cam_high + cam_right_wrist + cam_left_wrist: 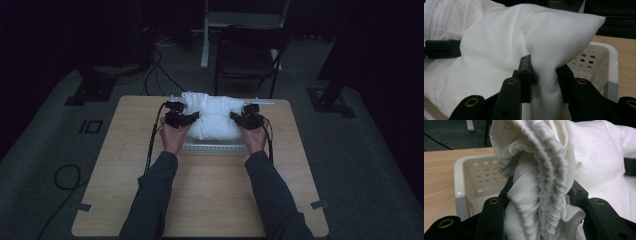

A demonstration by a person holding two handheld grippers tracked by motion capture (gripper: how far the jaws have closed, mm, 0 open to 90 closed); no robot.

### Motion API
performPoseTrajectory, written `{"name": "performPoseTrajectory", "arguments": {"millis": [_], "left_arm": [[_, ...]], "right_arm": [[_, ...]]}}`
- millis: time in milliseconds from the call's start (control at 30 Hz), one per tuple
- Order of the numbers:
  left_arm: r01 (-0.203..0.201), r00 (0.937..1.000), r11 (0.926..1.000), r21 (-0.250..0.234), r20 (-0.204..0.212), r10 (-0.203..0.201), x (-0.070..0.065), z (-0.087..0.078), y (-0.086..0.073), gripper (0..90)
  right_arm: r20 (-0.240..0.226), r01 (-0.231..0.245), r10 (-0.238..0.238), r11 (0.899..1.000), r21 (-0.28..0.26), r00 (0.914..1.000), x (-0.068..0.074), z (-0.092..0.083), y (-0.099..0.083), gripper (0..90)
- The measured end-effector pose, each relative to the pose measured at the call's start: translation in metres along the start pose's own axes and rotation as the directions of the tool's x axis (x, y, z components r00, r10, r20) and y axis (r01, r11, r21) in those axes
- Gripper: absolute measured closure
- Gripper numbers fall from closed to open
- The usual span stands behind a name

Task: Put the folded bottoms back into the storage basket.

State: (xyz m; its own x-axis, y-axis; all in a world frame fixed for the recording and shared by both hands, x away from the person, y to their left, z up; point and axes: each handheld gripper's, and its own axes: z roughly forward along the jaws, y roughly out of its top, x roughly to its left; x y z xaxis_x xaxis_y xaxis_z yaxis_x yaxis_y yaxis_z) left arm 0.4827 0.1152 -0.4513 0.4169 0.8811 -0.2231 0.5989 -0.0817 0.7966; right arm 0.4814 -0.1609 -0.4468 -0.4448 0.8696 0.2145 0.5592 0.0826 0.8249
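Resting in the white perforated basket (461, 173), the white pillow (215, 117) bulges above its rim; left gripper (540, 202) and right gripper (544, 77) each pinch its fabric.

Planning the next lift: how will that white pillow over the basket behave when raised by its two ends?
The pillow probably sags in the middle: fabric bunches into folds where the left gripper pinches it. It looks light and puffy. The right gripper holds only a corner fold, which may slip. The basket likely stays put.

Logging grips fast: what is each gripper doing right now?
Left gripper: shut on the gathered end of the white fabric pillow, above the white perforated plastic basket.
Right gripper: shut on the pillow's opposite end.
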Motion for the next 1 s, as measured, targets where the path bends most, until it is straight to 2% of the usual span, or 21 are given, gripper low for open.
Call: {"name": "performPoseTrajectory", "arguments": {"millis": [400, 733, 1000], "left_arm": [[-0.013, 0.9997, 0.9994, 0.034, -0.021, 0.013, 0.000, 0.007, -0.006, 53.2], [-0.007, 0.9992, 0.9986, 0.053, -0.039, 0.009, 0.001, 0.013, -0.010, 52.9], [-0.004, 0.9985, 0.9970, 0.077, -0.054, 0.008, 0.002, 0.018, -0.014, 52.8]], "right_arm": [[0.018, 0.000, -0.001, 0.999, 0.038, 0.9998, 0.000, 0.008, -0.007, 72.3], [0.032, 0.006, -0.008, 0.998, 0.059, 0.9994, 0.000, 0.012, -0.009, 72.6], [0.036, -0.001, -0.003, 0.995, 0.101, 0.9993, -0.002, 0.016, -0.012, 72.8]]}}
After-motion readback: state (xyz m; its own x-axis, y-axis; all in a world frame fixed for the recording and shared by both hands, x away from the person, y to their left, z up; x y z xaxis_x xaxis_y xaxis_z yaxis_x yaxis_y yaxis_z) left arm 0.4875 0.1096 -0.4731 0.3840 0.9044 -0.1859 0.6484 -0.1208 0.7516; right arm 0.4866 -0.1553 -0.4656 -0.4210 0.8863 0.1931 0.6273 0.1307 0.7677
